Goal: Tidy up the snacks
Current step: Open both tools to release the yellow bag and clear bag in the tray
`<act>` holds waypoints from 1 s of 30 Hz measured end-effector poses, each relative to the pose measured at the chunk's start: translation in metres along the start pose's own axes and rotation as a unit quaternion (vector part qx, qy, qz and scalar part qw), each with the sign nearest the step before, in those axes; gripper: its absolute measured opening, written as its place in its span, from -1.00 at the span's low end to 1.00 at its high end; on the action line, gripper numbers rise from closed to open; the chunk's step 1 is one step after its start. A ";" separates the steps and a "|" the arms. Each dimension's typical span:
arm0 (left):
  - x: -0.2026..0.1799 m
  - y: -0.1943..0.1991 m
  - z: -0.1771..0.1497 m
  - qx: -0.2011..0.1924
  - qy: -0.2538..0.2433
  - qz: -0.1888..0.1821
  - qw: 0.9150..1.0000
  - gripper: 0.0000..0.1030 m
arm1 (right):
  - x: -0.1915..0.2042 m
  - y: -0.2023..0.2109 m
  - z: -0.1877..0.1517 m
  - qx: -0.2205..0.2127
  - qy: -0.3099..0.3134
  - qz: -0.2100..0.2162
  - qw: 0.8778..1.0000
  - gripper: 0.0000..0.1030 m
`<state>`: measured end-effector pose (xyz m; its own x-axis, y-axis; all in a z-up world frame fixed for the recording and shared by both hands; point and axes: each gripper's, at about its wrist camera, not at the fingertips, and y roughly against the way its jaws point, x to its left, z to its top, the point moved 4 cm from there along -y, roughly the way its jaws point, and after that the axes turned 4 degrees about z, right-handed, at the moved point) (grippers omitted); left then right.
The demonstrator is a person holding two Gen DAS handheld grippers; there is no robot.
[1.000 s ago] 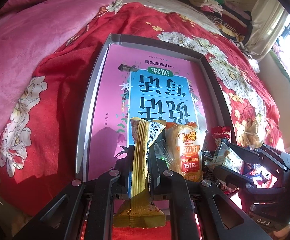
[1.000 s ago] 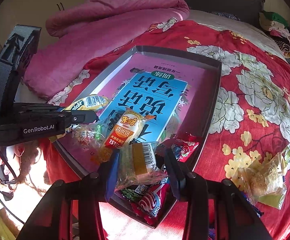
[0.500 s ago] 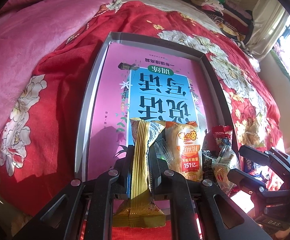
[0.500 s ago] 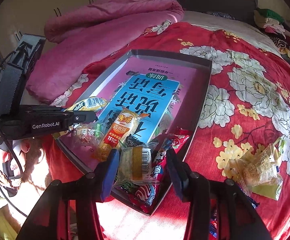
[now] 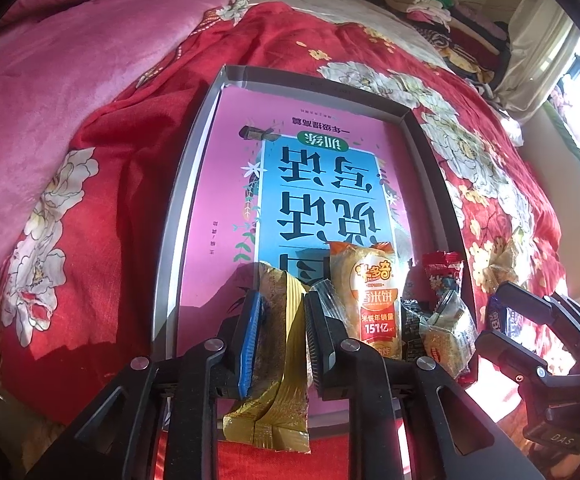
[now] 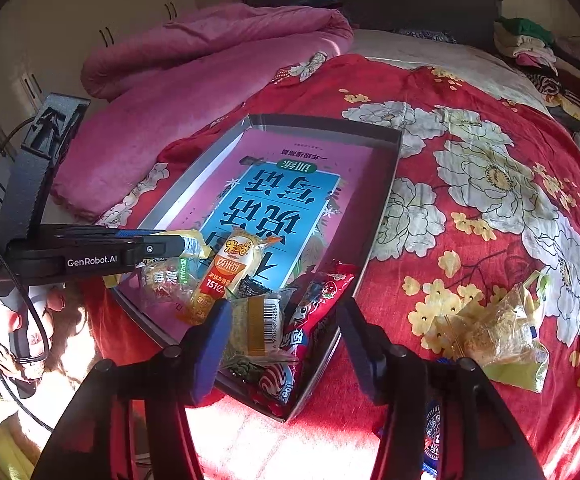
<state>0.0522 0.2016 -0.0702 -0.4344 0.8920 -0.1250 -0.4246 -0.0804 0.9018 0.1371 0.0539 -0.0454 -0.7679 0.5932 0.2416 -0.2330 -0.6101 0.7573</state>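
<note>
A grey box (image 5: 177,184) (image 6: 390,184) with a pink and blue book cover as its floor lies on the red bed. My left gripper (image 5: 279,320) is shut on a gold snack packet (image 5: 279,360), held upright over the box's near end. An orange rice-cracker packet (image 5: 374,304) (image 6: 229,272), a clear-wrapped cake (image 6: 253,328) (image 5: 448,332) and red packets (image 6: 322,292) lie in the box's near corner. My right gripper (image 6: 281,324) is open and empty, just above the clear-wrapped cake; it also shows in the left wrist view (image 5: 530,320).
A clear bag of snacks (image 6: 494,336) lies on the red floral bedspread (image 6: 490,200) right of the box. A blue packet (image 6: 434,428) lies under my right gripper. A pink quilt (image 5: 69,80) is heaped on the left. Folded clothes (image 5: 442,12) are stacked at the far right.
My right gripper has opened and let go of the clear-wrapped cake, which now lies in the box's near corner, and has pulled back. My left gripper still holds the gold packet.
</note>
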 end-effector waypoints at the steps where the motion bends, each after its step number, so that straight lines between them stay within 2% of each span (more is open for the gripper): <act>1: 0.000 0.001 0.000 -0.001 0.000 0.000 1.000 -0.48 | 0.000 0.001 0.000 -0.001 0.000 -0.001 1.000 0.11; 3: 0.000 0.003 0.000 -0.003 0.003 0.001 1.000 -0.39 | -0.001 0.002 0.000 -0.004 0.001 -0.004 1.000 0.11; 7: 0.000 0.009 0.001 -0.009 0.005 0.002 1.000 -0.36 | -0.001 0.005 0.001 -0.009 0.002 -0.006 1.000 0.13; 9: 0.000 0.012 0.002 -0.013 0.007 0.005 1.000 -0.22 | -0.001 0.007 0.002 -0.013 0.002 -0.007 1.000 0.21; 10: 0.000 0.014 0.003 -0.015 0.009 0.007 1.000 -0.01 | -0.001 0.008 0.002 -0.015 0.002 -0.008 1.000 0.23; 11: 0.000 0.015 0.004 -0.019 0.011 0.007 1.000 0.10 | -0.001 0.009 0.003 -0.017 0.002 -0.009 1.000 0.25; 18: -0.003 0.023 0.006 -0.026 0.011 0.009 1.000 0.13 | -0.004 0.017 0.004 -0.029 -0.001 -0.013 1.000 0.37; 30: -0.017 0.040 0.009 -0.037 0.003 -0.004 0.999 0.18 | -0.010 0.035 0.006 -0.051 -0.009 -0.019 0.998 0.41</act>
<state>0.0497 0.1871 -0.0287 -0.4351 0.8903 -0.1344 -0.4861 -0.1066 0.8674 0.1400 0.0301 -0.0177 -0.7467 0.6257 0.2255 -0.3225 -0.6371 0.7000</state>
